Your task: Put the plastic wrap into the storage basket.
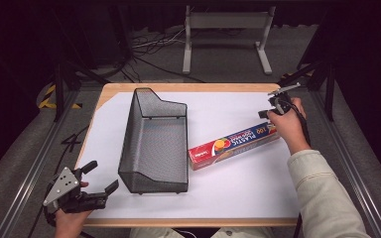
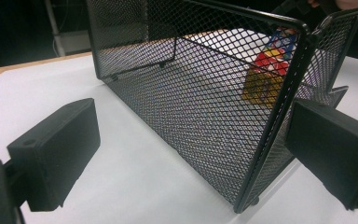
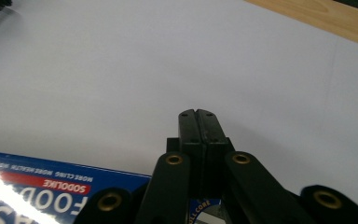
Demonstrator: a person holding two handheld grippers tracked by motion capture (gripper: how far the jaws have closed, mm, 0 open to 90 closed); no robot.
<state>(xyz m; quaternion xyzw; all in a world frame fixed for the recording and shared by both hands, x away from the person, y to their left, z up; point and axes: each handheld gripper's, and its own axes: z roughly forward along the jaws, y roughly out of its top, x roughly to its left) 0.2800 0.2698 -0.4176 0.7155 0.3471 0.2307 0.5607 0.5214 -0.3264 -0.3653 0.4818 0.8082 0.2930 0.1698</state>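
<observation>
Closed right gripper over the end of a plastic wrap box

Clearly legible along the blue and red box: "PLASTIC FOOD WRAP" and "100"; up close, "SODOLIKE" and "MORE CLING". Lying flat and slanted on a white sheet, just right of a black mesh basket. Held over the box's far right end: right gripper, jaws pressed together with nothing between, tips just past the box's edge over bare sheet. Near the table's front left corner: left gripper, jaws spread wide, aimed at the basket's near corner, not touching. Underneath, a wooden table; beyond, grey floor, cables, a white stand, darkness.
</observation>
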